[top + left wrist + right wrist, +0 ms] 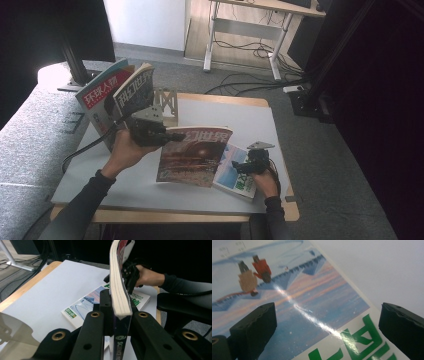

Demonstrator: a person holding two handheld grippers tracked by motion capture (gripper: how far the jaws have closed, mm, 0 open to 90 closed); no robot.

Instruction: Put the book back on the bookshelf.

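Note:
My left gripper (pixel 172 136) (pixel 117 305) is shut on the edge of a red-brown magazine (pixel 192 155) (pixel 119 282), which it holds up on edge over the table's middle. A white and blue magazine with green characters (pixel 234 176) (pixel 81 307) (pixel 299 290) lies flat on the table to the right, partly covered by the held one in the high view. My right gripper (pixel 239 164) (pixel 327 322) hovers close over that flat cover. Its jaws stand wide apart with nothing between them.
A metal book stand (pixel 167 102) sits at the back left of the white table (pixel 235 112). Two more magazines (pixel 102 92) (pixel 135 90) lean beside it. A grey couch (pixel 25 135) runs along the left. Cables and desk legs (pixel 240 45) lie on the floor behind.

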